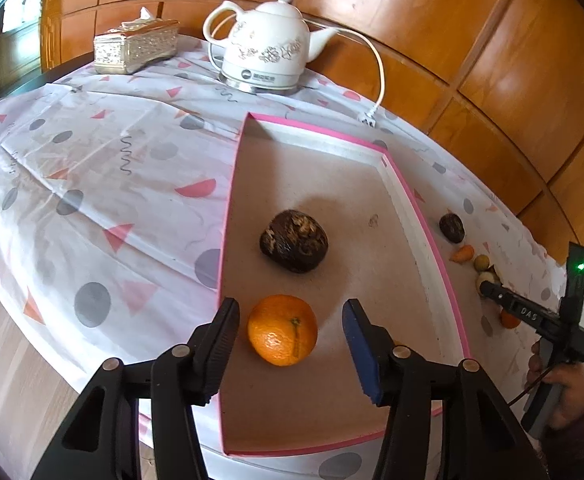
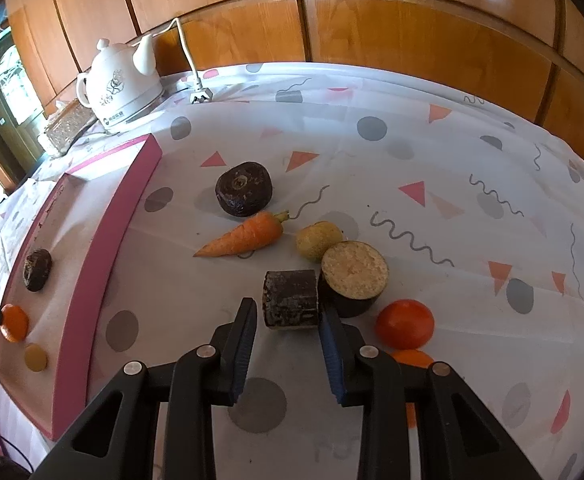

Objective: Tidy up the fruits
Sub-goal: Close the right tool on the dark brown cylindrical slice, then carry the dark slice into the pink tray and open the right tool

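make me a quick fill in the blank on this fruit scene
1. The orange lies between the open fingers of the ____ gripper.
2. The tray has a ____ rim.
3. The carrot lies on the cloth, ____ the tray.
4. The kettle is ____ in colour.

Missing: left; pink; outside; white

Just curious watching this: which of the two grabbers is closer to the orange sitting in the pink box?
Left. The left gripper is open with the orange between its fingers inside the pink box. The right gripper is outside the box, at a dark block on the tablecloth.
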The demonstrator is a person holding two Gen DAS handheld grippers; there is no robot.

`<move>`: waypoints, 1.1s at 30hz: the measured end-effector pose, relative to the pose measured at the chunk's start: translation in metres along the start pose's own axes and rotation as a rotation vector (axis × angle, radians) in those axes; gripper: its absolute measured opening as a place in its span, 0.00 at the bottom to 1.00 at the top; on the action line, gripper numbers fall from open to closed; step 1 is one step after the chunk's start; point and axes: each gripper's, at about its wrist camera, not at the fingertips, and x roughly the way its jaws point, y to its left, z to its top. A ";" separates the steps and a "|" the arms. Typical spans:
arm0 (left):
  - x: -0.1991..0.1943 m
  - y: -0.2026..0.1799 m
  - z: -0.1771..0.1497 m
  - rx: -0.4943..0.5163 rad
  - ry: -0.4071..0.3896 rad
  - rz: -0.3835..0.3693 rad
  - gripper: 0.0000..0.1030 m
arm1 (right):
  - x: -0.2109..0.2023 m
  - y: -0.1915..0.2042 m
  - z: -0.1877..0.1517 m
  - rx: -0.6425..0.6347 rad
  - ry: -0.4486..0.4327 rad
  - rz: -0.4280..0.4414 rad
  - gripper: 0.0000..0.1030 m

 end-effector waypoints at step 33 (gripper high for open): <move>-0.030 0.038 0.006 -0.157 -0.107 0.138 0.63 | -0.045 0.133 0.004 -0.290 -0.051 0.256 0.24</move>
